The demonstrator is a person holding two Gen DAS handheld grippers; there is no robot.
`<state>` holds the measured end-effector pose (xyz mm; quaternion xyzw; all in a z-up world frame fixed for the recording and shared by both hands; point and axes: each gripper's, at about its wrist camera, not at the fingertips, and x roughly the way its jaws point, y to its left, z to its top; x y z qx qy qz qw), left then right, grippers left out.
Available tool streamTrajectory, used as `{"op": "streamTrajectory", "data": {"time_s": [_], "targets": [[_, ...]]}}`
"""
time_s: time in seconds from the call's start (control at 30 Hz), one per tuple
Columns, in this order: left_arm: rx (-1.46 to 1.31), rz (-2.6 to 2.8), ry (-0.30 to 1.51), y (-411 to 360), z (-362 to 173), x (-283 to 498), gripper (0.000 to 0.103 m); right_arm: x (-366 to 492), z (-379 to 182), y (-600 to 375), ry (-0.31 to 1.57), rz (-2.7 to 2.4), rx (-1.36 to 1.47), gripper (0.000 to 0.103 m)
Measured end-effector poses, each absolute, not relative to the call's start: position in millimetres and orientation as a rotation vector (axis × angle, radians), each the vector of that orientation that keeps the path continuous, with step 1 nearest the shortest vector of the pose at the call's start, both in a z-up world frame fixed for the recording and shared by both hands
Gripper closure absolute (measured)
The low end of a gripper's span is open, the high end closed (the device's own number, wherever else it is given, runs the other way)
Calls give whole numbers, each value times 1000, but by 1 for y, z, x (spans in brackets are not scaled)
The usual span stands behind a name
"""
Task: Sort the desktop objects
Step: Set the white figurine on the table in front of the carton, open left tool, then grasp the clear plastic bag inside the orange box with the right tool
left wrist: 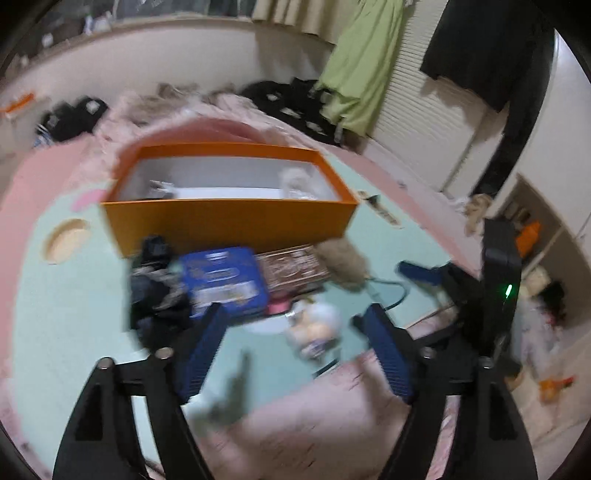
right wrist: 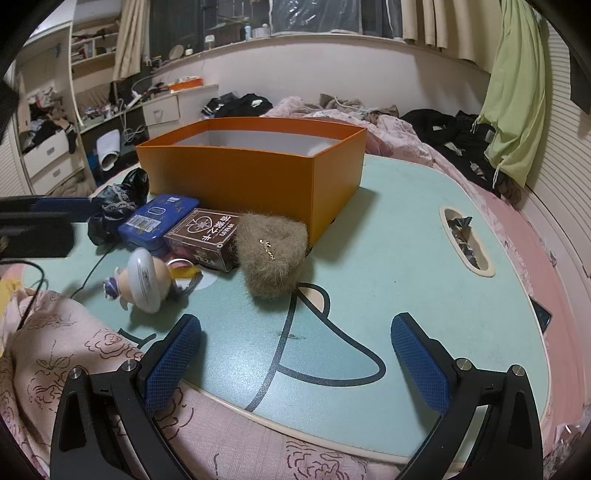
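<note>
Before the orange box, both grippers' jaws wide apart and empty, over the table.

A cluttered bedroom: cream curtains hang over a dark window above a long white ledge. A green garment hangs by a slatted white wall, and white drawers and open shelves stand at the left, beside a bed in rumpled pink floral bedding.
</note>
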<state>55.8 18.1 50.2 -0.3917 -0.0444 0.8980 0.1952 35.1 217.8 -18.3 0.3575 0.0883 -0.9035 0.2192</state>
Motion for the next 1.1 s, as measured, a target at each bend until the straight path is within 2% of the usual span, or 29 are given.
{"op": "streamTrajectory", "data": {"time_s": [0.07,0.2,0.27,0.33,0.87,0.9,0.93,0.97,1.03,1.1], "targets": [[-1148,2556,-21,17,40,67,23,35,-18,217,244,-2500,989,0],[-1249,2532,67,22,10,73,23,35,-19,218,244,-2500,987,0],[-1250,2552,-10,18,0,65,15,36,-18,218,243,-2500,988,0],[-1280,2573,-19,16,-2,59,1,35,-19,218,243,-2500,987,0],[-1274,2605,-3,14,-5,59,0,35,-18,218,236,-2501,979,1],[-1274,2605,-3,14,-5,59,0,34,-17,218,228,-2502,977,3],[-1274,2605,-3,14,-5,59,0,34,-15,219,210,-2502,971,15],[-1273,2605,-4,13,-5,60,0,33,-13,221,192,-2501,966,33],[-1271,2605,-7,14,-6,60,0,27,-2,226,113,-2476,980,49],[-1270,2606,-7,14,-6,60,0,19,20,236,1,-2449,951,52]]}}
